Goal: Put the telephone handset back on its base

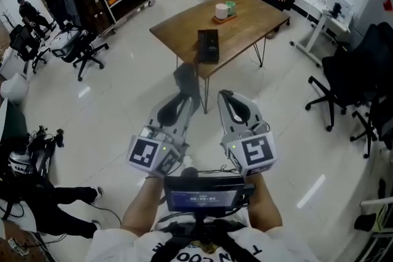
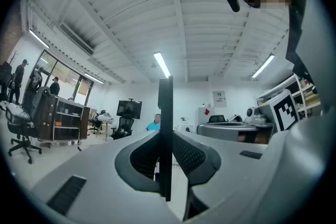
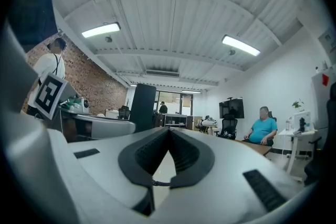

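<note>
Straight ahead, well apart from both grippers, a dark flat block sits on the wooden table point(image 1: 178, 24). I take it for the base point(image 1: 207, 46), long axis running away from me. My left gripper point(image 1: 184, 98) is clamped on the handset point(image 1: 186, 78), a thin dark slab edge-on between the pads. Its long axis sticks out past the tips, toward the table. My right gripper point(image 1: 226, 95) is closed, tips meeting, nothing in it. The base lies roughly between the two grippers' lines. Handset looks plain dark grey, blurred from above; no cord visible.
</note>
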The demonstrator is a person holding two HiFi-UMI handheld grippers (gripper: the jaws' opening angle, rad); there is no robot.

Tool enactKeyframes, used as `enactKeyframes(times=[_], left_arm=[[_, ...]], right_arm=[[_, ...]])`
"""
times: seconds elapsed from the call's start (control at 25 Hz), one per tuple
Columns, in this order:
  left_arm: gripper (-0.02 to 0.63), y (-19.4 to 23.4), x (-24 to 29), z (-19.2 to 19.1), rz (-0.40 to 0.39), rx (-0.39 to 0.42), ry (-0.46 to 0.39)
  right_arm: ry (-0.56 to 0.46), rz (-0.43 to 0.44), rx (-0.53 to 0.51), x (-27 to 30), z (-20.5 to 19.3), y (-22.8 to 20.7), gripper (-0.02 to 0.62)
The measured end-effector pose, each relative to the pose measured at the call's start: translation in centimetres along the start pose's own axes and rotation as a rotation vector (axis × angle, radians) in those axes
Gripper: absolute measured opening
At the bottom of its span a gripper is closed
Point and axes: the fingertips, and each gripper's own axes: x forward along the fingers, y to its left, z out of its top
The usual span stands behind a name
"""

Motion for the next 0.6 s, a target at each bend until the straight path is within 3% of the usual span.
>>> enactKeyframes(times=[0.6], left_arm=[[0.063,5.5,6.9,-3.6,-0.014,-0.043,0.042]], right_arm=[[0.035,-0.013,-0.005,6.8,-3.0,-4.9,-0.002]])
